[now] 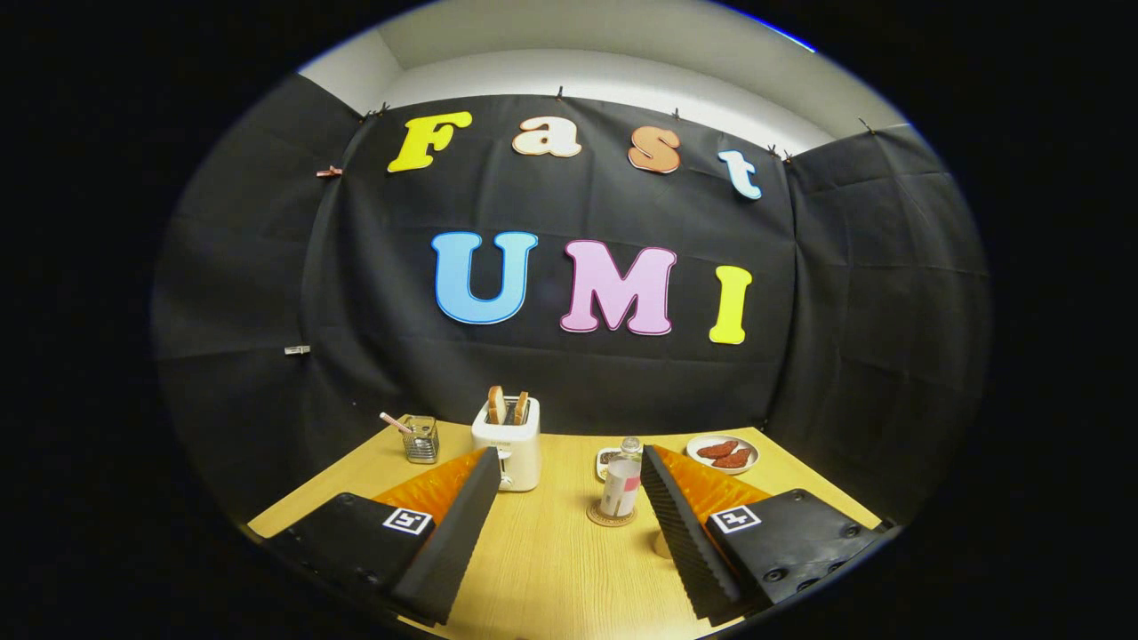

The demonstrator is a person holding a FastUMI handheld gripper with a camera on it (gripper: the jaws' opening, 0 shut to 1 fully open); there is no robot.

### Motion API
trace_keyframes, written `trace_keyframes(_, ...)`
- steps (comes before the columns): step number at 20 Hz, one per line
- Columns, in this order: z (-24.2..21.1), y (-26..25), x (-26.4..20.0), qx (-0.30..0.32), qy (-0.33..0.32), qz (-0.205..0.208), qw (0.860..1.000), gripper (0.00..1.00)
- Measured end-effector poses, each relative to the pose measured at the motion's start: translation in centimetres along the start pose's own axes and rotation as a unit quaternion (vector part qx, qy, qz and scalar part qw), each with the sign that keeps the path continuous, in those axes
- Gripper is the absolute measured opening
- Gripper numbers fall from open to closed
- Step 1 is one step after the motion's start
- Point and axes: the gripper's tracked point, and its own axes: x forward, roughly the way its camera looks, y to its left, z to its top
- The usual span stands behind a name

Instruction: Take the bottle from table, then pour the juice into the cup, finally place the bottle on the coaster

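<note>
From my seat the job looks close to finished — the bottle (621,484) stands upright on the coaster (611,516), just ahead of the fingers and nearer the right one. My gripper (569,467) has its fingers spread wide, holding nothing. I judge the pour done, though the cup (662,544) is mostly hidden behind the right finger, so I cannot tell what is in it. The bottle's own level is too small to read. Beyond, a toaster (508,449) holds two slices, a plate (722,452) carries reddish food, and a small mesh holder (420,438) has a stick in it.
</note>
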Motion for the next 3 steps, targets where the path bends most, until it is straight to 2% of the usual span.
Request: trace_keyframes(3, -1.1, -0.3, 1.1, -0.007, 0.009, -0.004, 1.0, 0.97)
